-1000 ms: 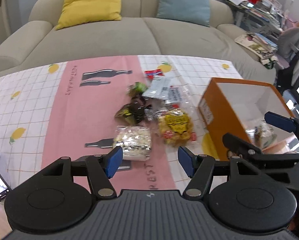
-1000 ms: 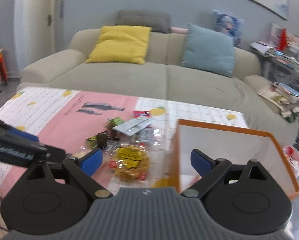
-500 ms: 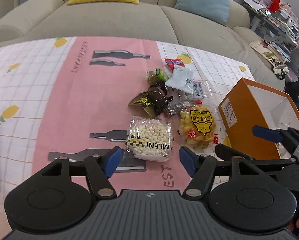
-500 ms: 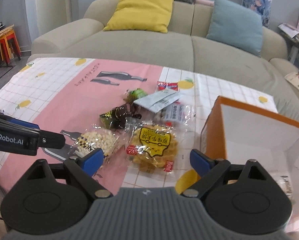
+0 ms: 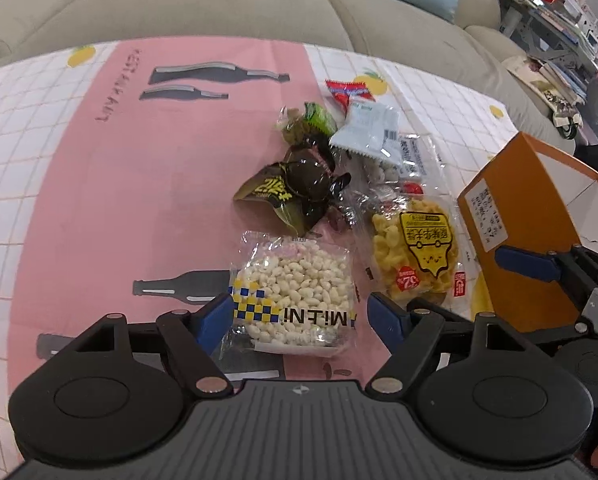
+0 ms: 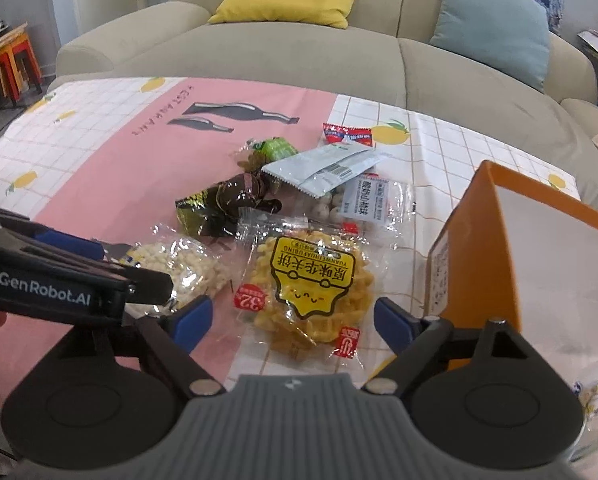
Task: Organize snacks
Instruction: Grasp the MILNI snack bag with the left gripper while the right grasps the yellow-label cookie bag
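Snacks mostly lie loose on the surface (image 5: 99, 184), so the sorting looks barely begun. Nearest, the left tongs (image 5: 301, 316) stand wide around the white puffed-rice pack (image 5: 295, 280), not yet pinching it. The right tongs (image 6: 295, 318), also wide and empty, hover over the yellow noodle-snack pack (image 6: 311, 280). Beyond lie about 5 more packets, and the orange box (image 6: 475, 248) beside them seems to hold 1 item.
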Demonstrator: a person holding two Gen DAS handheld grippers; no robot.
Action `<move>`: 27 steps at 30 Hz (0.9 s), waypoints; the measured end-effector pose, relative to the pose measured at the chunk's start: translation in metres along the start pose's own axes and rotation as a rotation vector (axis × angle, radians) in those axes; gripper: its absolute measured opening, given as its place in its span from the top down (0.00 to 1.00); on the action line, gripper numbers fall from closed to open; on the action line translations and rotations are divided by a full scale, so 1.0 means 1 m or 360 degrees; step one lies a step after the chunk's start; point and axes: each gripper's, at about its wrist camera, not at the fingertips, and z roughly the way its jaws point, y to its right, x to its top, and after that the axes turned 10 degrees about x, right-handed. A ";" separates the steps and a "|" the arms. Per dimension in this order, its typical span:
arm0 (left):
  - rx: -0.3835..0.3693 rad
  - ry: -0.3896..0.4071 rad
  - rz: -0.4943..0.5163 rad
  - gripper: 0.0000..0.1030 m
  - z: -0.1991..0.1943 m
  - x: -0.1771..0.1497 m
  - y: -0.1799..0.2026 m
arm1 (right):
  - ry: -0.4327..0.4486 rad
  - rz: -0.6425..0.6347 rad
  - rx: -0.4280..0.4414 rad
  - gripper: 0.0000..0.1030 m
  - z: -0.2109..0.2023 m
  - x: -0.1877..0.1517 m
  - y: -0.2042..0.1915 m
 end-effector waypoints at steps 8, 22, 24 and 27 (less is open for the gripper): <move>0.0059 -0.0021 0.0052 0.06 0.020 0.007 0.012 | -0.0032 -0.0012 -0.0010 0.11 0.017 -0.002 0.003; 0.0064 -0.0161 -0.0004 0.12 0.037 0.011 -0.001 | -0.0054 0.0051 0.0053 0.11 0.029 -0.003 0.011; 0.0081 -0.0175 -0.0074 0.12 0.035 0.013 -0.012 | -0.0046 0.0075 0.0066 0.11 0.029 -0.003 0.013; 0.0107 -0.0205 -0.0156 0.12 0.033 0.015 -0.029 | -0.0035 0.0120 0.0089 0.11 0.030 -0.001 0.016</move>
